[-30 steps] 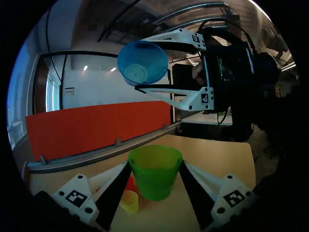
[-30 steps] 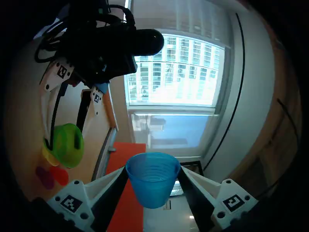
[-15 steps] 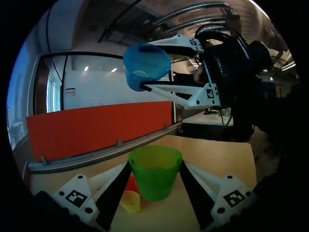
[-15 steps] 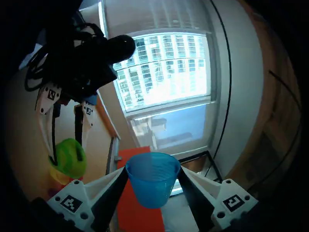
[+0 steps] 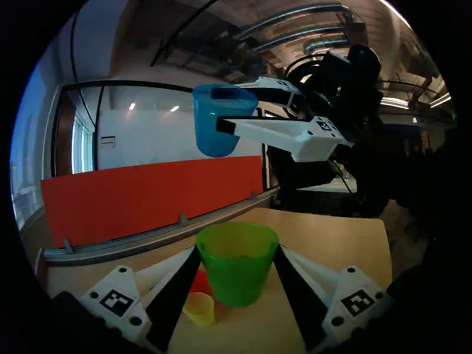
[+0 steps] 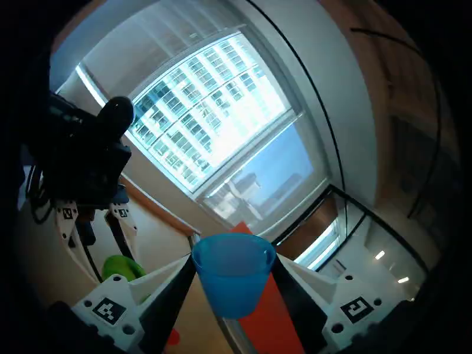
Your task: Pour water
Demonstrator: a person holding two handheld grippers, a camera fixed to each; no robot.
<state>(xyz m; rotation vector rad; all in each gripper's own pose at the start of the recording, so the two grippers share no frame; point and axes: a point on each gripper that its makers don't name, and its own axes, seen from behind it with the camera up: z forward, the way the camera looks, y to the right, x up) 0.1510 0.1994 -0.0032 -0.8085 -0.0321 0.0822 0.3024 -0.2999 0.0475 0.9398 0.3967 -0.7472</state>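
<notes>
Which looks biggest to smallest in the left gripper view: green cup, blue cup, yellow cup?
1. green cup, nearest the camera.
2. blue cup, farther off, so their real order is unsure.
3. yellow cup.

Orange partition panel [image 5: 147, 194] behind the wooden table [image 5: 330, 236], small yellow cup [image 5: 199, 308] on it, bright window [image 6: 200, 118].

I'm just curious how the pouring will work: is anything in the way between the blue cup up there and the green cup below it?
Nothing visible is. In the left gripper view the blue cup hangs in open air above the green cup; the small yellow cup sits low beside it, off the path.
</notes>
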